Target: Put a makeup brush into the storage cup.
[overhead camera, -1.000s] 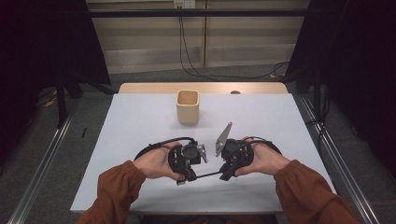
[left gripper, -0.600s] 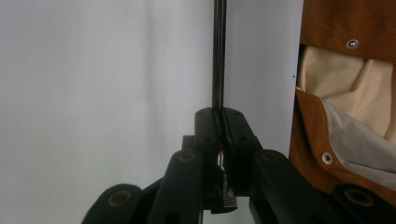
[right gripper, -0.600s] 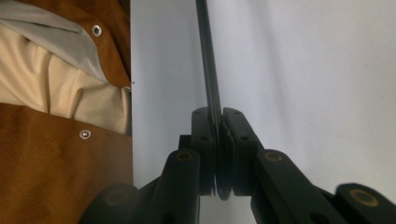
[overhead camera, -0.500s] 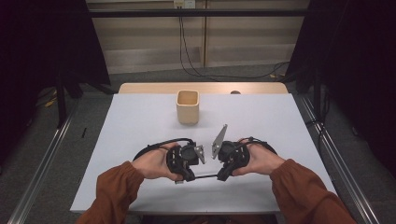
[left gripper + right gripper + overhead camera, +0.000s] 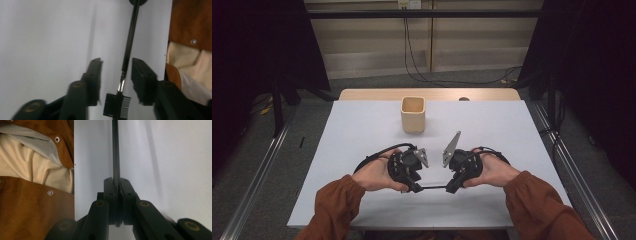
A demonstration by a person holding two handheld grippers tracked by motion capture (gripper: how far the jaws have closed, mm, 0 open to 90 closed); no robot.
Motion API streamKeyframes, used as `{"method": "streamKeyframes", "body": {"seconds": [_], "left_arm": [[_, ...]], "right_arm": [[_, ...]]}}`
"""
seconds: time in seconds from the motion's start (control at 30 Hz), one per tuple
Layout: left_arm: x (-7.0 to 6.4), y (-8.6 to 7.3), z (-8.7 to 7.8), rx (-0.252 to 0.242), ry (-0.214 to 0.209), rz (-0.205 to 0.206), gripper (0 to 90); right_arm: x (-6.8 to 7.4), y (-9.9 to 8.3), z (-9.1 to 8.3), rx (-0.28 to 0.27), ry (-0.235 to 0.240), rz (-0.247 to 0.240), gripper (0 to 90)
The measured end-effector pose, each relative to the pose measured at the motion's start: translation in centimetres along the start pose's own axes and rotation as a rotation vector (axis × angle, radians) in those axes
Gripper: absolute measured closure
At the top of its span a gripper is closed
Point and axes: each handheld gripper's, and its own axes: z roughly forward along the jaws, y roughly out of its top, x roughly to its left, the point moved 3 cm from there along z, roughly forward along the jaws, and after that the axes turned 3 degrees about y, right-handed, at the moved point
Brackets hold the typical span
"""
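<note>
Our right gripper [image 5: 117,185] clenched on thin black brow brush's handle [image 5: 115,150], our left gripper [image 5: 116,75] released around its comb head [image 5: 117,108], beige square cup [image 5: 413,114] behind, on white table [image 5: 347,135].

No readable txt or labels anywhere.

1. The high view is dim at its sides and brighter at the centre, where the white table [image 5: 362,135] catches even light from above.
2. In the left gripper view, the near parts of the left gripper [image 5: 116,75] are blurred; the brush [image 5: 128,45] between its jaws is sharper.
3. In the right gripper view, a soft grey shadow runs beyond the right gripper [image 5: 116,187], beside the brush handle.
</note>
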Motion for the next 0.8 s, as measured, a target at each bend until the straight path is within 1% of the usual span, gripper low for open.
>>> {"method": "streamKeyframes", "body": {"seconds": [0.07,0.17,0.2,0.23,0.27,0.3,0.33,0.37,0.4,0.43,0.47,0.57,0.6,0.63,0.67,0.7,0.73,0.77,0.8], "left_arm": [[0.2,-0.4,-0.1,-0.039,0.007,-0.022,51.7],[0.4,-1.0,0.0,-0.05,0.04,-0.05,38.4],[0.5,-1.1,0.0,-0.047,0.04,-0.06,33.6],[0.5,-1.2,0.0,-0.057,0.05,-0.073,29.5],[0.6,-1.2,-0.1,-0.068,0.057,-0.077,25.4],[0.6,-1.3,-0.1,-0.077,0.063,-0.08,23.0],[0.7,-1.3,-0.2,-0.091,0.077,-0.088,21.2],[0.8,-1.3,-0.3,-0.104,0.086,-0.094,18.8],[0.9,-1.4,-0.3,-0.123,0.094,-0.116,14.5],[1.1,-1.5,-0.5,-0.125,0.113,-0.123,13.4],[1.1,-1.5,-0.7,-0.131,0.126,-0.141,11.8],[1.1,-1.8,-1.3,-0.182,0.14,-0.175,8.9],[1.2,-2.0,-1.5,-0.18,0.145,-0.175,8.3],[1.1,-2.1,-1.5,-0.199,0.149,-0.197,7.6],[1.1,-2.3,-1.6,-0.202,0.153,-0.203,6.8],[1.2,-2.6,-1.7,-0.212,0.154,-0.201,5.7],[1.2,-2.8,-1.8,-0.225,0.151,-0.208,4.3],[1.3,-3.0,-2.0,-0.247,0.145,-0.218,4.8],[1.5,-3.2,-2.2,-0.272,0.148,-0.241,5.6]], "right_arm": [[0.0,-0.1,-0.1,-0.006,-0.005,0.007,85.7],[0.0,-0.2,-0.1,-0.011,-0.014,0.016,85.7],[0.0,-0.3,-0.1,-0.013,-0.017,0.018,85.7],[0.0,-0.3,-0.2,-0.014,-0.016,0.03,85.7],[0.0,-0.4,-0.2,-0.011,-0.02,0.026,85.7],[-0.1,-0.4,-0.2,-0.02,-0.027,0.026,85.7],[-0.2,-0.5,-0.3,-0.024,-0.03,0.028,85.7],[-0.2,-0.5,-0.3,-0.023,-0.036,0.037,85.7],[-0.3,-0.5,-0.4,-0.03,-0.037,0.041,85.7],[-0.4,-0.6,-0.5,-0.033,-0.038,0.044,85.6],[-0.5,-0.7,-0.6,-0.039,-0.043,0.056,85.7],[-0.7,-1.1,-0.9,-0.043,-0.05,0.06,85.6],[-0.6,-1.2,-0.9,-0.047,-0.056,0.068,85.7],[-0.6,-1.4,-1.0,-0.047,-0.057,0.076,85.6],[-0.7,-1.6,-1.1,-0.05,-0.062,0.071,85.7],[-0.7,-1.8,-1.2,-0.055,-0.066,0.081,85.7],[-0.7,-1.9,-1.3,-0.066,-0.075,0.09,85.7],[-0.8,-2.2,-1.4,-0.078,-0.082,0.09,85.7],[-0.9,-2.4,-1.5,-0.087,-0.089,0.092,85.6]]}}
